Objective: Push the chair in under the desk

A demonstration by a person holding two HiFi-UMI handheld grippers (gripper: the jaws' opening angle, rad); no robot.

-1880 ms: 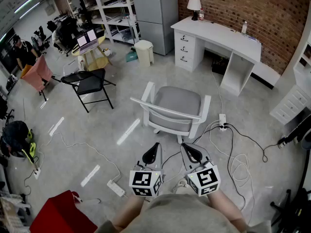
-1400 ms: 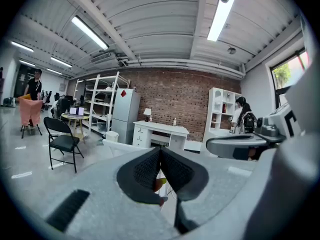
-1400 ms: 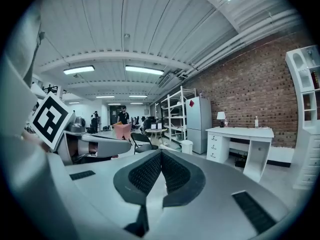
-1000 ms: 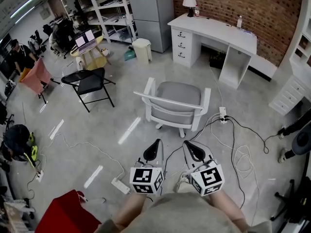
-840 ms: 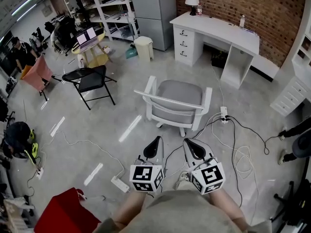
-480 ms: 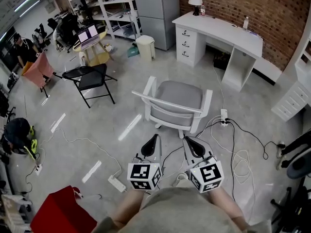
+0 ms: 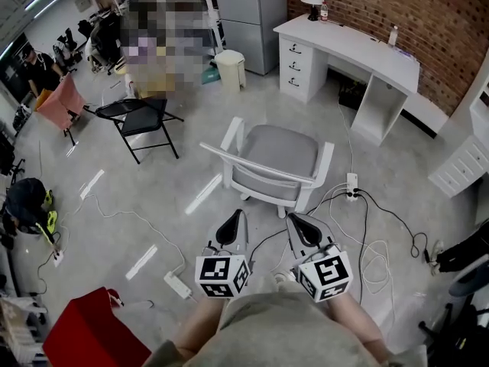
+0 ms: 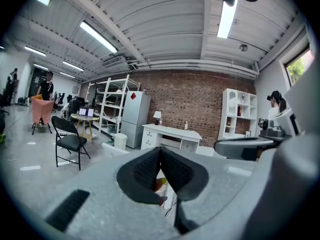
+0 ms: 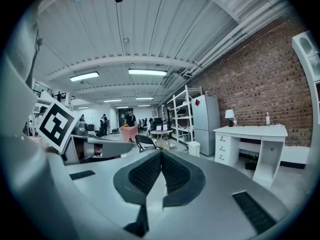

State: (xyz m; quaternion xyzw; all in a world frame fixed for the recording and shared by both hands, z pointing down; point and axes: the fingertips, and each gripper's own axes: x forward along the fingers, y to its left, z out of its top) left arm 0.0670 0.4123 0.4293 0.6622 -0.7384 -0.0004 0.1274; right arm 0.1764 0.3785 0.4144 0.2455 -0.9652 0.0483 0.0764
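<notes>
Facing desk [image 7: 359, 49], chair [image 7: 278, 156] shows backrest to left hand-held gripper [image 7: 234, 220] and right hand-held gripper [image 7: 296, 221], both clenched empty.

Black folding chair [image 7: 141, 121] well ahead-left of the left claw [image 7: 233, 224], white waste bin [image 7: 229, 69] and grey fridge [image 7: 248, 14] farther ahead, red box [image 7: 92, 331] behind-left, white power strip [image 7: 177, 284] on the floor [image 7: 153, 205] to its left, black cables [image 7: 367, 228] right of the right claw [image 7: 299, 226], brick wall [image 7: 382, 6] far ahead.

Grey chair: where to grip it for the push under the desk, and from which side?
Probably the backrest's white top rail, from the near side: the grey chair has its back to the person and its seat toward the white desk.
</notes>
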